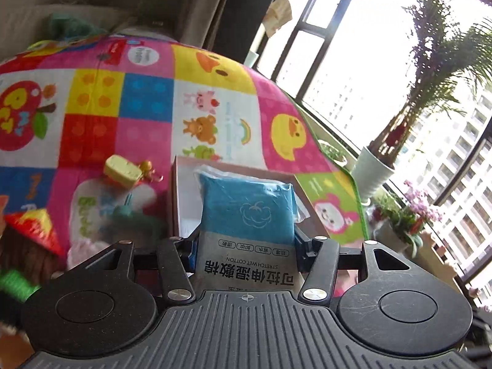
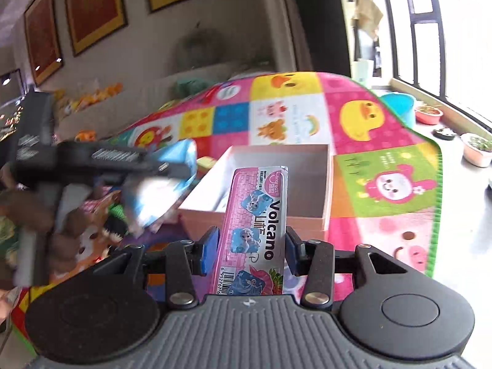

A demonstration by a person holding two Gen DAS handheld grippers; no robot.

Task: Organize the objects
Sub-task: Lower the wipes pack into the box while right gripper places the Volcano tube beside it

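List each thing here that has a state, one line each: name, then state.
Left gripper: shut on the blue packet.
Blue packet: held up off the mat, in front of the box.
Right gripper: shut on the pink pack.
Pink pack: held, pointing at the box.
Box: open, no lid on it, resting on the mat.
Mat: spread flat.

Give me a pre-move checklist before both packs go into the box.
1. Left gripper holds the cotton pack: ok.
2. Right gripper holds the Volcano pack: jaws flank it, contact on both sides cannot tell.
3. Box open, top unobstructed: ok.
4. Room inside box: mostly free; something white in one corner, cannot tell what.
5. Both grippers clear of each other: left one close beside the box, not ok.
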